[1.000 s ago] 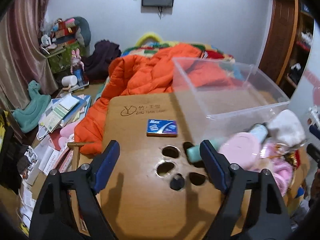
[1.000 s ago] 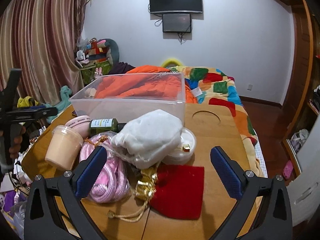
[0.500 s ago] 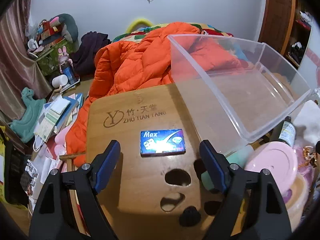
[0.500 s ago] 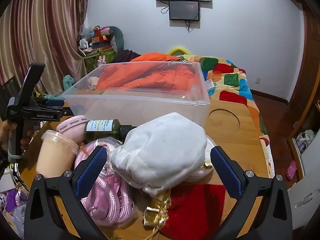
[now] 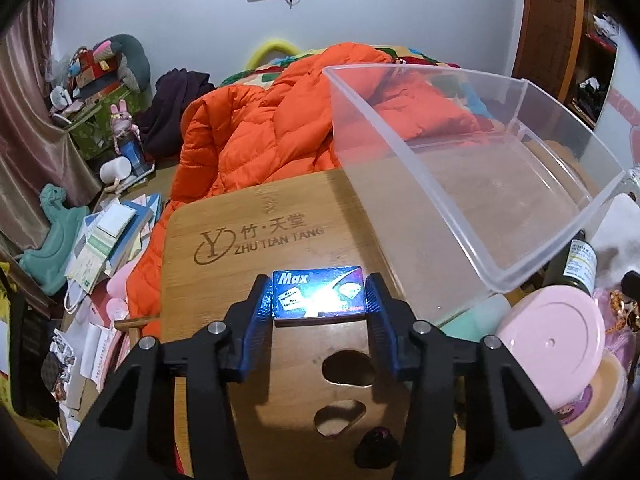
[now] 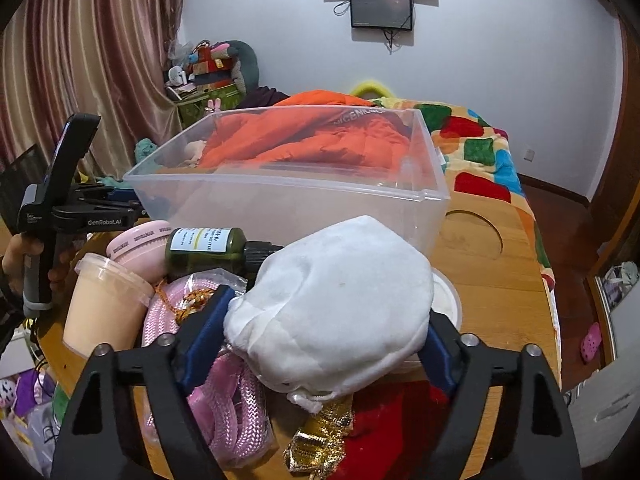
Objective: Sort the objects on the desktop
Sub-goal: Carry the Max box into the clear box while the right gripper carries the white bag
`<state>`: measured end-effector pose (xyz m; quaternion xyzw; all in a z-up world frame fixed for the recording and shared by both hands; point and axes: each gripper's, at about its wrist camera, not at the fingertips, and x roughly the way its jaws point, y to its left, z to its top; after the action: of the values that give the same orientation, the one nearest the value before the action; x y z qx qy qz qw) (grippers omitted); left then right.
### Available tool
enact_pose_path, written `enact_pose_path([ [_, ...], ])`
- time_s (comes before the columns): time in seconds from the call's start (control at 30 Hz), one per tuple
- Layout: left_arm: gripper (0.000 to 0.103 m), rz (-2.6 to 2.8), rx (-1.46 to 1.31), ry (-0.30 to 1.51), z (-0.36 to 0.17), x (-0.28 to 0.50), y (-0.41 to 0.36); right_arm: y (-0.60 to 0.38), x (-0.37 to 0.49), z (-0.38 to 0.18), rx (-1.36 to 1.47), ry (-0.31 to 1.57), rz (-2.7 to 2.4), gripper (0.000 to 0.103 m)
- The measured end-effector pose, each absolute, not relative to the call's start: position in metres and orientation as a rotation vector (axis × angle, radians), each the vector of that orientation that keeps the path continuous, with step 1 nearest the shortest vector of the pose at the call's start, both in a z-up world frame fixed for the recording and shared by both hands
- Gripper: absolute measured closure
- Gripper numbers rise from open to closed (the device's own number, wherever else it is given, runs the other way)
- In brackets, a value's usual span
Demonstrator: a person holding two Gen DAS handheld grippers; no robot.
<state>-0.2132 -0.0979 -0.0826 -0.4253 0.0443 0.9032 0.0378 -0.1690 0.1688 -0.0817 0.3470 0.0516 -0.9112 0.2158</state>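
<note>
A blue "Max" box [image 5: 319, 295] lies flat on the wooden table [image 5: 224, 264], just left of a clear plastic bin [image 5: 496, 276]. My left gripper [image 5: 318, 285] straddles the box; its jaws are closing and both blue pads touch the box's short sides. In the right wrist view a white drawstring pouch [image 6: 340, 304] rests on top of a pile in front of the bin [image 6: 280, 184]. My right gripper [image 6: 326, 316] is around the pouch, jaws closing, pads against its two sides.
The pile holds a pink lidded jar [image 6: 136, 240], a green bottle [image 6: 208, 248], a cream cup [image 6: 104, 304], pink rope [image 6: 232, 412] and a red pouch [image 6: 384, 432]. Cut-out holes [image 5: 348, 368] pierce the table. An orange quilt [image 5: 256, 136] lies beyond; the floor to the left is cluttered.
Both grippers came forward and down. The left one narrowed from wide open onto the blue box; the right one narrowed onto the white pouch.
</note>
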Motion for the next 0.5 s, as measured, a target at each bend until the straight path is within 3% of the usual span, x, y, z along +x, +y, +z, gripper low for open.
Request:
enact_pose_path([
  [0.2, 0.056, 2.798, -1.304, 0.151, -0.082, -0.205, -0.099, 0.170, -0.164, -0.079, 0.952, 0.151, -2.517, 0.037],
  [0.3, 0.056, 2.820, -1.278, 0.134, -0.076, -0.194, -0.101, 0.172, -0.159, -0.074, 0.934, 0.159, -2.528, 0.048],
  [0.5, 0.056, 2.867, -1.177, 0.120, -0.050, -0.169, -0.098, 0.180, -0.150, -0.069, 0.926, 0.111, -2.514, 0.055],
])
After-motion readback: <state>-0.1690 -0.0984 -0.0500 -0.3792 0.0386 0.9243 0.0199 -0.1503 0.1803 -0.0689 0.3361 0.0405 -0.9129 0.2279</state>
